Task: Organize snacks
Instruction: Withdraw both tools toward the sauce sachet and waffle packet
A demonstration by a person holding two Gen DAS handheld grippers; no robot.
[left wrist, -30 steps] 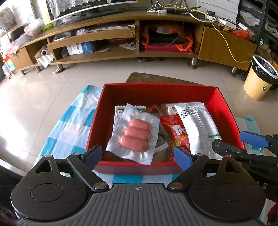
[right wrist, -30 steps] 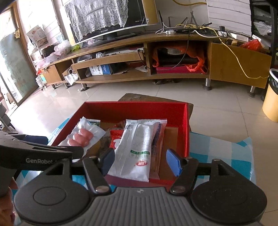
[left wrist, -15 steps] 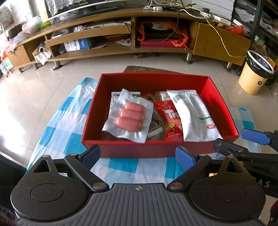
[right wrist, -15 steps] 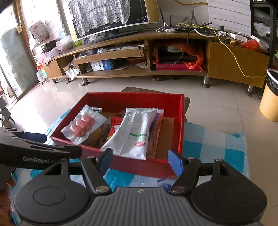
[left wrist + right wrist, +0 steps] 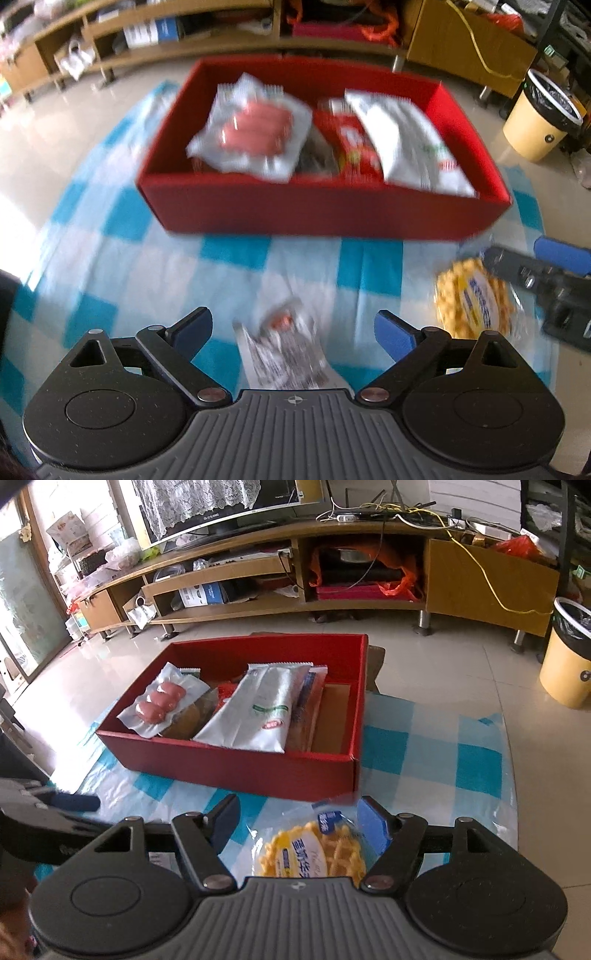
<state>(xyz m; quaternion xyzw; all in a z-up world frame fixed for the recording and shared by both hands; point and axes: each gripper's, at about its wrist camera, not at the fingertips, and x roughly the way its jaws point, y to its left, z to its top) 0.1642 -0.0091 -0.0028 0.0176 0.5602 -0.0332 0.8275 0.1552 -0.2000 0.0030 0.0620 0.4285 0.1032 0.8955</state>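
A red box point(image 5: 325, 218) point(image 5: 236, 764) on a blue checked cloth point(image 5: 122, 258) holds a sausage pack point(image 5: 255, 129) point(image 5: 159, 701), a red packet point(image 5: 354, 151) and a long white packet point(image 5: 410, 147) point(image 5: 262, 709). My left gripper point(image 5: 293, 326) is open above a small white packet point(image 5: 284, 350) lying on the cloth. My right gripper point(image 5: 299, 819) is open, its fingers on either side of a yellow waffle pack point(image 5: 317, 853), which also shows in the left wrist view point(image 5: 476, 299). Whether either gripper touches its pack is unclear.
A wooden TV stand point(image 5: 332, 572) runs along the far wall. A yellow bin point(image 5: 569, 657) point(image 5: 539, 114) stands on the tiled floor at right. The cloth ends close beyond the box's right side point(image 5: 480, 738).
Both grippers pulled back and down from the box toward the near cloth. The small white packet and the waffle pack came into view between their open fingers. The left view is blurred.
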